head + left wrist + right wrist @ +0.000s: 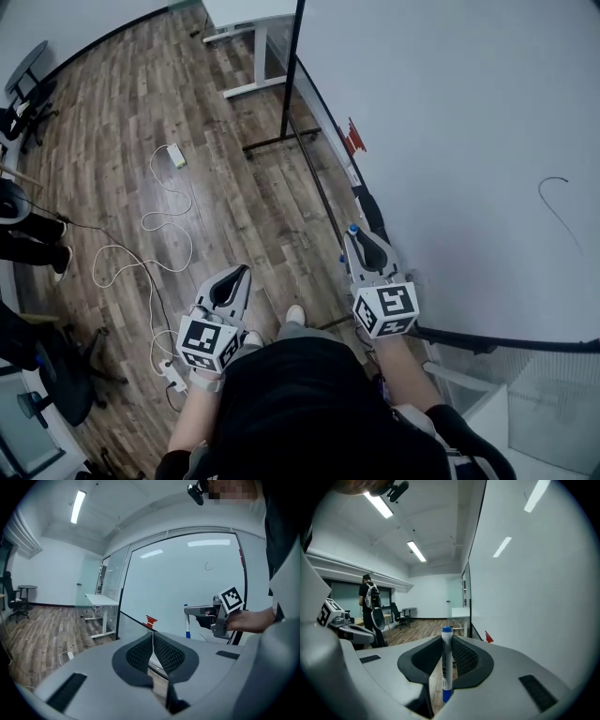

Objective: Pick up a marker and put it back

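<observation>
Right gripper view: what stands between the jaws? (Reader)

The right tool [447, 641] is clamped on a marker [446, 667]; the marker is upright, blue cap uppermost, its white barrel pressed between the two dark pads; its blue lower end shows below them. (Legend)

And where is that in the head view? (Reader)

The right tool is held out beside the lower part of the whiteboard [450, 141], above the wooden floor [187, 112]; the blue cap shows at the tool's tip; whether it touches the board cannot be told; a curved pen stroke [555, 202] lies on the board, well apart from the marker. (Legend)

What of the left tool [152, 641]? (Reader)

Left gripper view: its jaws are together, the pads meeting in a thin line, nothing between them; it is held over the floor, apart from the right tool; beyond it stand a white tabletop [101, 603] and a red item [150, 620] at the board's edge; a white cable [150, 234] trails across the floor. (Legend)
</observation>
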{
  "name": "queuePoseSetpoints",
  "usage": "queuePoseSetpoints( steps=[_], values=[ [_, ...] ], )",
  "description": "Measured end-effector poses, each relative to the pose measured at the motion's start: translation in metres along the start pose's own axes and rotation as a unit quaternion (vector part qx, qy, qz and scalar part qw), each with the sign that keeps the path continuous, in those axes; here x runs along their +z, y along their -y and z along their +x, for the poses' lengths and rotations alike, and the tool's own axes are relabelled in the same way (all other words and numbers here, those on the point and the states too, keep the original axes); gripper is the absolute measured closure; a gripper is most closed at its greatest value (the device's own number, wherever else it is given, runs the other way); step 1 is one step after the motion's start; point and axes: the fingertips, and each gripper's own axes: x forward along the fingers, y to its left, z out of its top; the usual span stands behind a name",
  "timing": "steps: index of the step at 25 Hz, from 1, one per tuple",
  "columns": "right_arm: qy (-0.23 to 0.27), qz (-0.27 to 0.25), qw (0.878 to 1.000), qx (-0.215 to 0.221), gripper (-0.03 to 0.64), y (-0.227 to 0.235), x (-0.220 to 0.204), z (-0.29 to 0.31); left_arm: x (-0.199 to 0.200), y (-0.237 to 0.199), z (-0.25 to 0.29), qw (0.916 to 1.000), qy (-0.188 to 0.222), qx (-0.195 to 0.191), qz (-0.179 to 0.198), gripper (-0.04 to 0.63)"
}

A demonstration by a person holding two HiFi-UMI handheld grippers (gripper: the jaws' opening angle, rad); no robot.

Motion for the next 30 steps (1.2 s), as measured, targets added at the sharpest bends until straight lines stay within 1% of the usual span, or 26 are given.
queuePoseSetpoints(
  steps=[8, 16, 19, 24, 30],
  values=[
    [0.009, 0.010, 0.995, -0.103, 0.522, 0.071, -0.011, -0.056, -0.008, 0.044, 0.035, 0.9970, -0.021, -0.074, 0.015, 0.574],
    [0.003, 0.019, 0.984, -0.180, 0.523, 0.120, -0.033, -0.107, -0.020, 0.086, 0.066, 0.9894, -0.045, -0.135, 0.027, 0.574],
    [0.002, 0.024, 0.979, -0.200, 0.523, 0.135, -0.040, -0.121, -0.025, 0.097, 0.075, 0.9867, -0.055, -0.150, 0.031, 0.574],
    [-0.003, 0.019, 0.974, -0.226, 0.523, 0.152, -0.052, -0.136, -0.032, 0.111, 0.087, 0.9823, -0.069, -0.170, 0.037, 0.574],
    [-0.020, 0.022, 0.971, -0.236, 0.522, 0.163, -0.081, -0.142, -0.039, 0.123, 0.092, 0.9778, -0.085, -0.187, 0.043, 0.574]
  ],
)
